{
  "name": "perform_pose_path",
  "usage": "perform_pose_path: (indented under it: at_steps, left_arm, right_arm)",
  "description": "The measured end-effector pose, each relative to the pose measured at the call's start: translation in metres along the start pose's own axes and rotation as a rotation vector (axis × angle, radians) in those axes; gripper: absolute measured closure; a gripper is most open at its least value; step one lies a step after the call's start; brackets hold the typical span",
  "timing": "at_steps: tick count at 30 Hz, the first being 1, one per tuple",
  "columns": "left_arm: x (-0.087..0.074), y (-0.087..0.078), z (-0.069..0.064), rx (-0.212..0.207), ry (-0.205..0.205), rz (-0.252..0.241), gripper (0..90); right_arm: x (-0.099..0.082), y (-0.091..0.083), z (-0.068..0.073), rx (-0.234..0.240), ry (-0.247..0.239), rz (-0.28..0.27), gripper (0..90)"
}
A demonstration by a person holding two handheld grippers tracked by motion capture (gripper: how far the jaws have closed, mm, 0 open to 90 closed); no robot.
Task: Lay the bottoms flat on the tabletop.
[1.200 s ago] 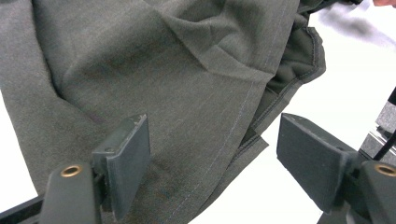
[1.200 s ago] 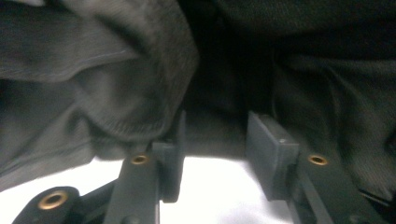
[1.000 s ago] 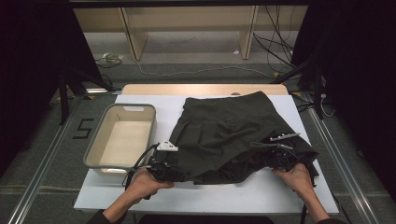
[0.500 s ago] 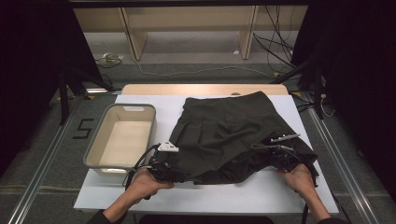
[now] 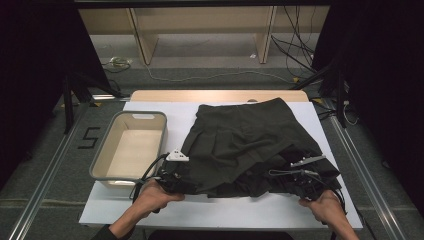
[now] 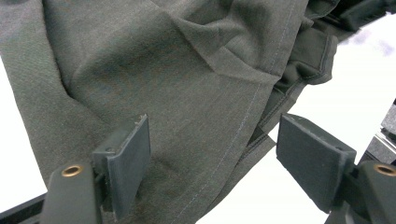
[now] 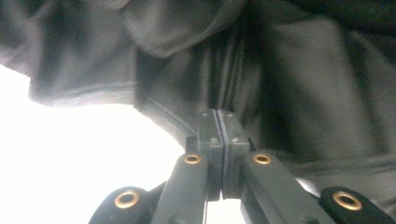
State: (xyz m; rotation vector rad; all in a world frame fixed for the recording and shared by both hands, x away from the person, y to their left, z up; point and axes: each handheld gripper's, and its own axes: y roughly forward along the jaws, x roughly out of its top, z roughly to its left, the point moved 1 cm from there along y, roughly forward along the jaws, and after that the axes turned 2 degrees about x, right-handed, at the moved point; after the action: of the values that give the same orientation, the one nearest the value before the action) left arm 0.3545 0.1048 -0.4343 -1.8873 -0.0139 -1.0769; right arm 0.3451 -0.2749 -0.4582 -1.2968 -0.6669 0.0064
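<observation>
Lying spread on the white table (image 5: 150, 212), the dark garment (image 5: 245, 145) seems only partly folded; the basket (image 5: 100, 165) beside it is empty. The left gripper (image 6: 212, 158) stands wide apart over the hem, the right gripper (image 7: 218, 140) is pressed together, whether on cloth I cannot tell

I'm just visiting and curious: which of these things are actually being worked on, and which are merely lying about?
In use:
dark garment
left gripper, open at its edge
right gripper, shut at its hem

Lying about:
beige bin, empty
cables on the floor
</observation>
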Motion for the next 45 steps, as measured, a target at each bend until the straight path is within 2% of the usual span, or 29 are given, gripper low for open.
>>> perform_pose_path:
  at_steps: [3, 9, 11, 12, 13, 14, 18, 22, 26, 29, 32, 35, 38, 42, 45]
  left_arm:
    - [0.001, 0.001, 0.0, -0.001, -0.001, 0.0, 25.5]
    - [0.0, 0.001, -0.001, -0.001, 0.0, 0.001, 25.5]
    - [-0.001, 0.001, 0.0, 0.001, 0.0, 0.006, 25.5]
    - [-0.001, 0.002, 0.0, 0.003, -0.002, 0.007, 25.5]
    - [-0.001, 0.002, 0.0, 0.003, -0.001, 0.007, 25.5]
    - [0.0, 0.001, 0.0, 0.002, 0.0, 0.005, 25.5]
    - [0.0, 0.001, -0.001, -0.001, 0.005, 0.003, 25.5]
    - [0.0, 0.001, -0.001, 0.001, 0.006, 0.004, 25.5]
    - [0.001, 0.001, -0.001, 0.001, 0.003, 0.001, 25.5]
    - [0.0, 0.003, -0.001, -0.003, 0.009, 0.011, 25.5]
    - [0.001, 0.003, -0.002, -0.002, 0.014, 0.011, 25.5]
    - [0.001, 0.002, -0.001, -0.002, 0.014, 0.007, 25.5]
    - [0.002, 0.003, 0.0, -0.001, 0.01, 0.008, 25.5]
    - [0.001, 0.004, 0.0, -0.001, 0.013, 0.015, 25.5]
    - [0.001, 0.005, -0.001, -0.001, 0.019, 0.019, 25.5]
  right_arm:
    - [-0.009, -0.006, 0.01, 0.027, -0.021, 0.001, 90.0]
    - [-0.02, -0.018, 0.019, 0.066, 0.002, -0.033, 90.0]
    - [-0.02, -0.019, 0.021, 0.066, 0.005, -0.046, 87.8]
    - [-0.019, -0.019, 0.019, 0.064, 0.017, -0.055, 82.5]
    - [-0.018, -0.021, 0.014, 0.074, 0.029, -0.066, 71.6]
    - [-0.018, -0.023, 0.009, 0.069, 0.045, -0.08, 68.1]
    - [-0.024, -0.035, -0.017, -0.034, 0.1, -0.114, 68.2]
    - [-0.032, -0.035, -0.035, -0.084, 0.137, -0.087, 68.4]
    - [-0.033, -0.034, -0.042, -0.095, 0.179, -0.091, 60.8]
    - [-0.03, -0.034, -0.046, -0.101, 0.18, -0.106, 64.8]
    - [-0.026, -0.032, -0.053, -0.147, 0.184, -0.115, 66.7]
    - [-0.023, -0.042, -0.061, -0.165, 0.218, -0.177, 66.2]
    - [-0.022, -0.047, -0.061, -0.163, 0.209, -0.204, 64.3]
    - [-0.017, -0.04, -0.059, -0.13, 0.19, -0.191, 64.6]
    - [-0.009, -0.034, -0.057, -0.126, 0.166, -0.177, 62.9]
